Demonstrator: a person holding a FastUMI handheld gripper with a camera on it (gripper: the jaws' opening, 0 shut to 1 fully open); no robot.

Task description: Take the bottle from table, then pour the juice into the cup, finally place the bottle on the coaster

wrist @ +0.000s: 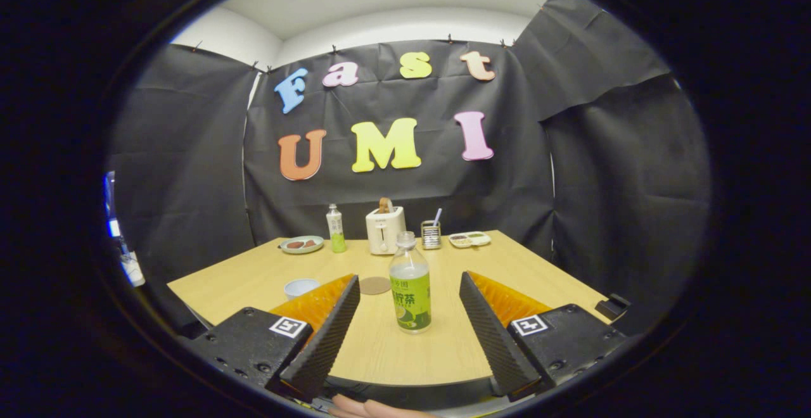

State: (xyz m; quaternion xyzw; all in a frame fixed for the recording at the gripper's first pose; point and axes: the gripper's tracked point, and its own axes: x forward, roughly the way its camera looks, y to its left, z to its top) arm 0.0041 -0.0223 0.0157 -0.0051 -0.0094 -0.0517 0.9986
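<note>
We see the bottle point(410, 282) upright mid-table, between the fingers' tips, touching neither. Gripper point(410, 286) fingers spread wide apart, holding nothing. Coaster point(375, 285) lies just behind-left of the bottle; cup point(300, 287) sits further left, by the table's left edge. Along the far edge of the table point(380, 348): a plate point(301, 244), a second bottle point(335, 228), a toaster point(386, 230), a small holder point(431, 234), a tray point(469, 239).
</note>
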